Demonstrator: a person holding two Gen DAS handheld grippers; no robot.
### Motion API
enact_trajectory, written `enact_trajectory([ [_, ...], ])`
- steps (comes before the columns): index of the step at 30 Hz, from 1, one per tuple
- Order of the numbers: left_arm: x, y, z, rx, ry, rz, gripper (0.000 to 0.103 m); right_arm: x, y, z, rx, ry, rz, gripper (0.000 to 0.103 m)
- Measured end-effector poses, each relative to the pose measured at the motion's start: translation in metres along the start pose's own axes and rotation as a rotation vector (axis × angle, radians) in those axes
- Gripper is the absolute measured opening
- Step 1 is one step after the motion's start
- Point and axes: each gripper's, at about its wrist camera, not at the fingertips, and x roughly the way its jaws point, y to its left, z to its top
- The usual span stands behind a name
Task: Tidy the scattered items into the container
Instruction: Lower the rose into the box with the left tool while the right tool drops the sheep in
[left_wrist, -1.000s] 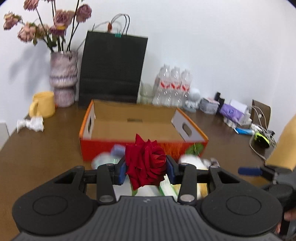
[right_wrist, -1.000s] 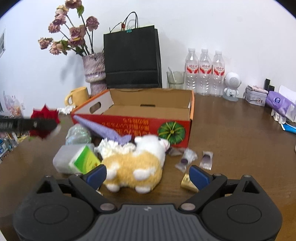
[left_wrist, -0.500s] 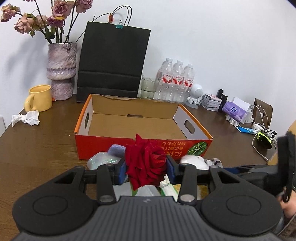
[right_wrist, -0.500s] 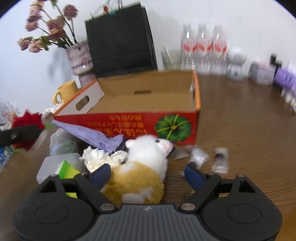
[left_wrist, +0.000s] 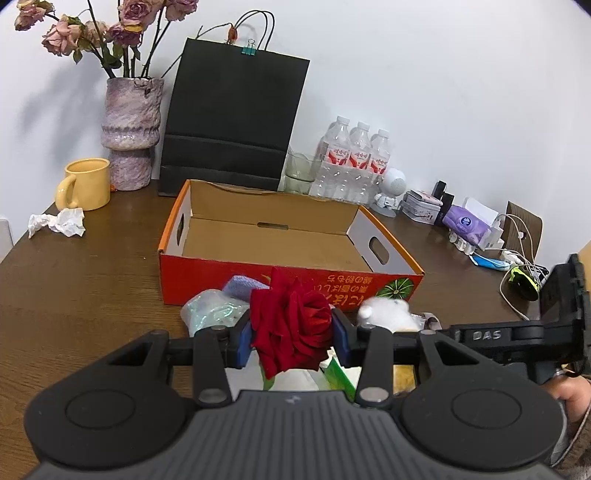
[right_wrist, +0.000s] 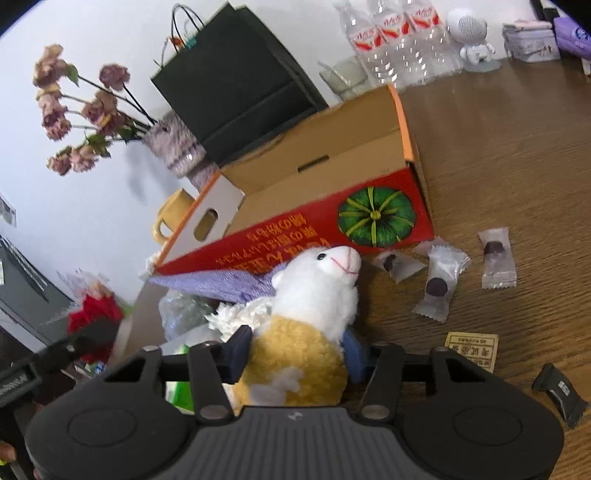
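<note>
1. The box (left_wrist: 291, 236) sits at 12 o'clock from both grippers on the desk (left_wrist: 81, 280); I see nothing inside it.
2. My right gripper (right_wrist: 297, 350) has just been closing; its fingers now press the plush (right_wrist: 306, 332) flanks, at 6 o'clock from the box front.
3. My left gripper (left_wrist: 291, 336) is clamped on the rose (left_wrist: 291, 328), short of the box.
4. I judge next: lift both over the near wall, then release.
5. Candies (right_wrist: 439, 280) remain at 2 o'clock from the plush.

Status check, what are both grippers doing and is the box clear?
Left gripper shut on red rose. Right gripper just closing onto plush sheep. Orange box empty inside, nothing blocking.
</note>
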Motion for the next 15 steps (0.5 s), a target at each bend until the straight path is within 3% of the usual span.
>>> enact_trajectory([
  [8,-0.013,-0.009,0.015,0.017,-0.053,-0.006,0.043,-0.035,0.012,0.014,-0.021,-0.126,0.030,0.048],
  [15,0.008,-0.014,0.067,0.030,-0.090,0.005,0.043,-0.046,0.034,0.062,-0.071,-0.220,0.008,0.048],
])
